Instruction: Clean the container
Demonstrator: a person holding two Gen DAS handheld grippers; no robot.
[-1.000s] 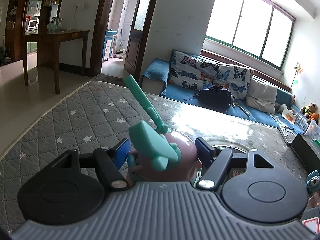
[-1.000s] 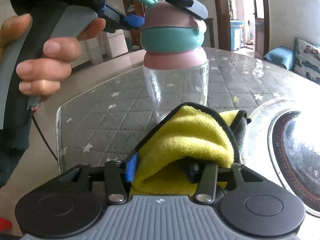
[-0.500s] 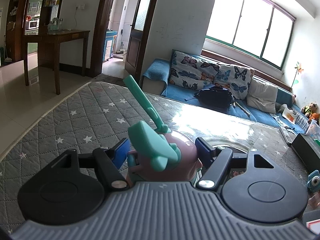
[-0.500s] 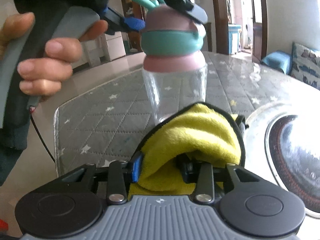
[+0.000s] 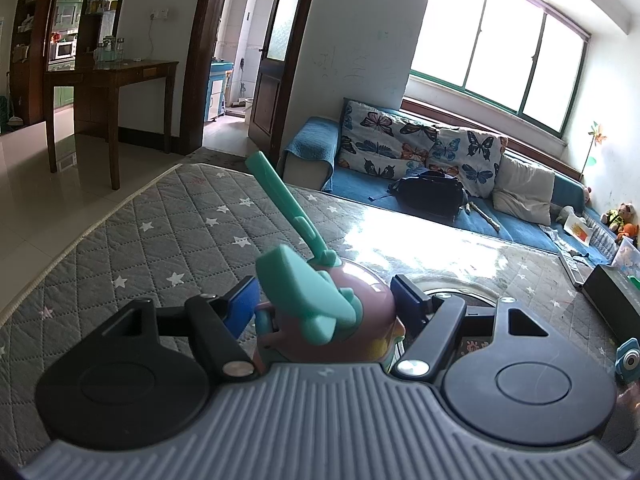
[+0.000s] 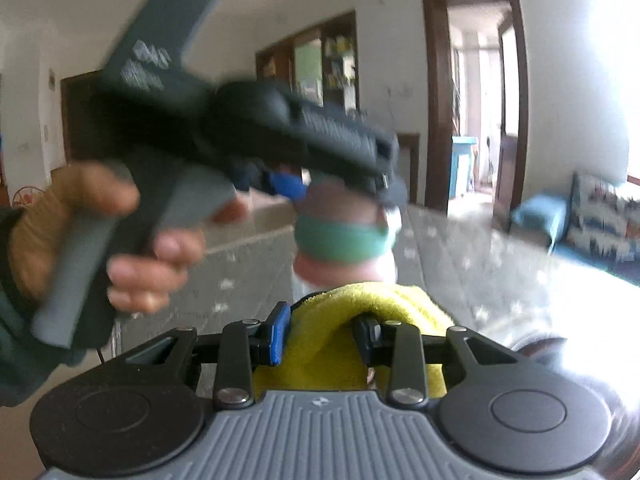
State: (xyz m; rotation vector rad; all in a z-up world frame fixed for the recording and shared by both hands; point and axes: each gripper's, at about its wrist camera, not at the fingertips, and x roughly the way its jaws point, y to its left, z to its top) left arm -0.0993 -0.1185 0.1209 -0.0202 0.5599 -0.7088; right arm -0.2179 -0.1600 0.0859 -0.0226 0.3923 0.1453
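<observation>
Since the earlier frames the right wrist camera has risen and swung, so its picture is now smeared with motion blur, and the bottle's clear body has mostly slipped behind the cloth; the left wrist view is almost unchanged.

One bottle (image 5: 332,320) is present, a drinking container with a pink cap, a teal band and a teal handle (image 5: 286,206) sticking up and away from the camera. It stands over the worktop (image 5: 152,236), which is covered by one grey quilted cloth printed with white stars. The left hand-held gripper (image 5: 323,306) has its two blue-padded fingers closed against opposite sides of the pink cap, one pad (image 5: 240,307) on the left and one on the right, both touching it.

From the right wrist view, one hand (image 6: 120,240) wraps the grey grip of that left hand-held gripper (image 6: 340,196), which sits over the bottle (image 6: 342,240).

The right hand-held gripper (image 6: 322,334) is nearly closed on one yellow cloth (image 6: 360,304), which is bunched between its two fingers and bulges up over them. The cloth sits just below the bottle's pink collar; blur hides whether they touch.

Behind the worktop are one blue sofa (image 5: 520,224) with three butterfly-print cushions and one plain cushion, and one dark bag (image 5: 430,196) on its seat.
</observation>
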